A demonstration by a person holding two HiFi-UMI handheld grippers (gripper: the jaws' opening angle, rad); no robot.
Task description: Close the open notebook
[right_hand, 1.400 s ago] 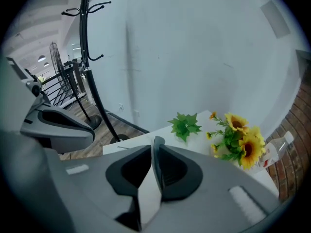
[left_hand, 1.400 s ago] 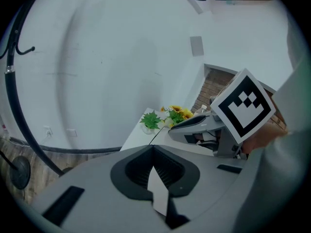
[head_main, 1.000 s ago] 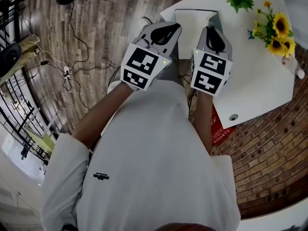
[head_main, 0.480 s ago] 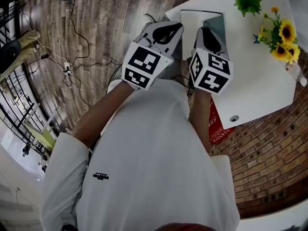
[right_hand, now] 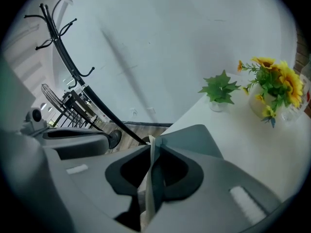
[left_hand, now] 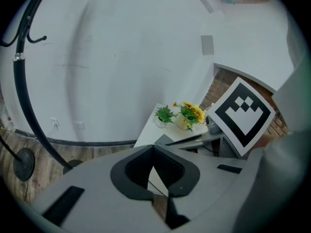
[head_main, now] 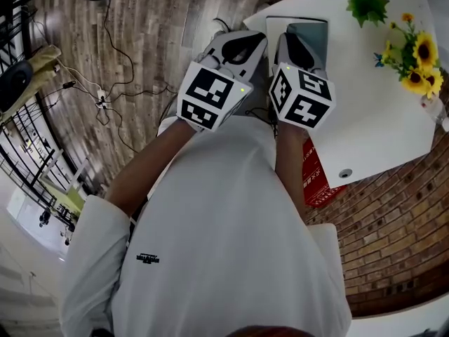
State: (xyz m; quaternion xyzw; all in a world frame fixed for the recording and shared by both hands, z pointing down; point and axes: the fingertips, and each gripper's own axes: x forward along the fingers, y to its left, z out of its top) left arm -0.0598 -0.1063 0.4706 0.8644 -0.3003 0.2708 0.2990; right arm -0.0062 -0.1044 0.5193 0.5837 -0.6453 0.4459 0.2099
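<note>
The notebook lies at the near-left corner of the white table, its grey cover part-way over the white page. My right gripper is shut on the edge of the cover and sheets. In the right gripper view the white sheet edge stands upright between the right gripper's pads, with the grey cover beyond. My left gripper hangs just left of the notebook, off the table edge. The left gripper has its tips together on nothing; the notebook shows just beyond them.
A small green plant and a vase of sunflowers stand at the table's far side. A red box sits under the table's near edge. Cables trail over the wooden floor to the left. A coat stand is by the wall.
My right gripper has rolled and moved left and down with the cover, so the grey cover now hides more of the white page. The left gripper has stayed put.
</note>
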